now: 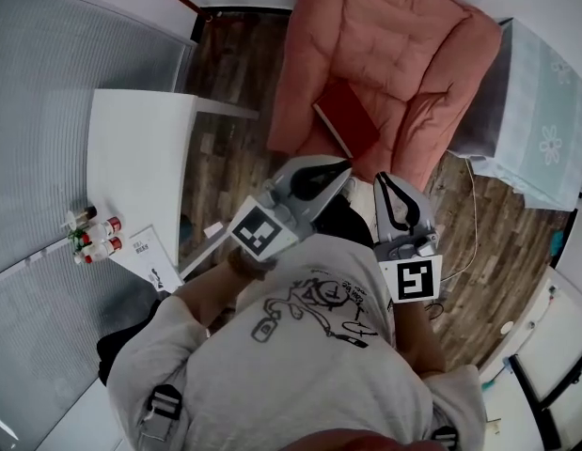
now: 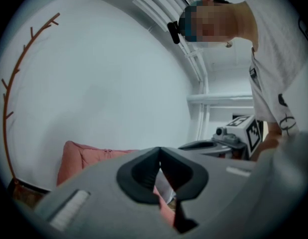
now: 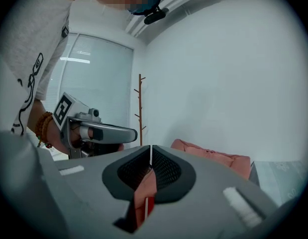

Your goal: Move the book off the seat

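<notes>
A dark red book (image 1: 347, 118) lies flat on the seat of a salmon padded chair (image 1: 385, 36). In the head view both grippers are held side by side just short of the chair's front edge, pointing at it. The left gripper (image 1: 343, 171) is shut with nothing in it, its tips a little below the book. The right gripper (image 1: 383, 180) is shut and empty too, to the right of the book. In the left gripper view the jaws (image 2: 159, 151) meet, with the chair (image 2: 89, 156) beyond. The right gripper view shows its jaws (image 3: 151, 151) closed, the chair (image 3: 213, 156) ahead.
A white table (image 1: 140, 148) stands at the left with small bottles (image 1: 95, 235) and a leaflet (image 1: 149, 252). A pale green covered bed (image 1: 544, 111) stands right of the chair. A cable (image 1: 474, 214) runs over the wooden floor. A bare branch-like coat stand (image 3: 140, 108) is by the wall.
</notes>
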`<state>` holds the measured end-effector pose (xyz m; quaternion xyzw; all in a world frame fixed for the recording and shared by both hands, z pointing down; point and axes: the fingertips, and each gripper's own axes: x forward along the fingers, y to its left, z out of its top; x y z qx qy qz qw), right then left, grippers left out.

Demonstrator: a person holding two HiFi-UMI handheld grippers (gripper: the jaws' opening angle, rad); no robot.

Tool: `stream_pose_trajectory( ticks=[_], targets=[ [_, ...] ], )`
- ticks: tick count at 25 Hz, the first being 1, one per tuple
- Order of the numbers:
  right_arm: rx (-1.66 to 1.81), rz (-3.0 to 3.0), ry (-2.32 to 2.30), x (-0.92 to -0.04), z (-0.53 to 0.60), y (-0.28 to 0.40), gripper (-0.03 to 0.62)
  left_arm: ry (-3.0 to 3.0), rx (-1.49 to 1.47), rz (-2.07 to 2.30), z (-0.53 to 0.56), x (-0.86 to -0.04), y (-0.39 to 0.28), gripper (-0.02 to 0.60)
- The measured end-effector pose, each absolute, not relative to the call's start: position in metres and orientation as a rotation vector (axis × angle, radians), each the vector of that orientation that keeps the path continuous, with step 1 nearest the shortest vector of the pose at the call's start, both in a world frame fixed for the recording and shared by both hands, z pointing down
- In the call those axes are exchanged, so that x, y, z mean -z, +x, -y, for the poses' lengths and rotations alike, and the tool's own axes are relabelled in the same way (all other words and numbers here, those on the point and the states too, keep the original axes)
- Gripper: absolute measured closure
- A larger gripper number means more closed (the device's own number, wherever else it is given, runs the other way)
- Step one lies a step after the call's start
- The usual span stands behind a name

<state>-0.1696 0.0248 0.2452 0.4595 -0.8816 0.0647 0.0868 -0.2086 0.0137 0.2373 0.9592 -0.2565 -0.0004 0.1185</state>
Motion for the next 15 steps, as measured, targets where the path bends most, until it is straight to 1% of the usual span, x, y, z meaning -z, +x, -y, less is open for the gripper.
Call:
stream_pose_trajectory(
  ticks=[11,15],
  targets=[
    [-0.233,2.491,1.248,-0.353,0.019,-0.191,0.523,2.730,-0.103,0.713,0.039,-0.340,-0.235,0.577],
    [-0.256,2.444,1.206,-0.399,0.029,-0.202,0.482,2.688,-0.125,0.715,0.052,-0.384,-0.247,0.568]
  ],
)
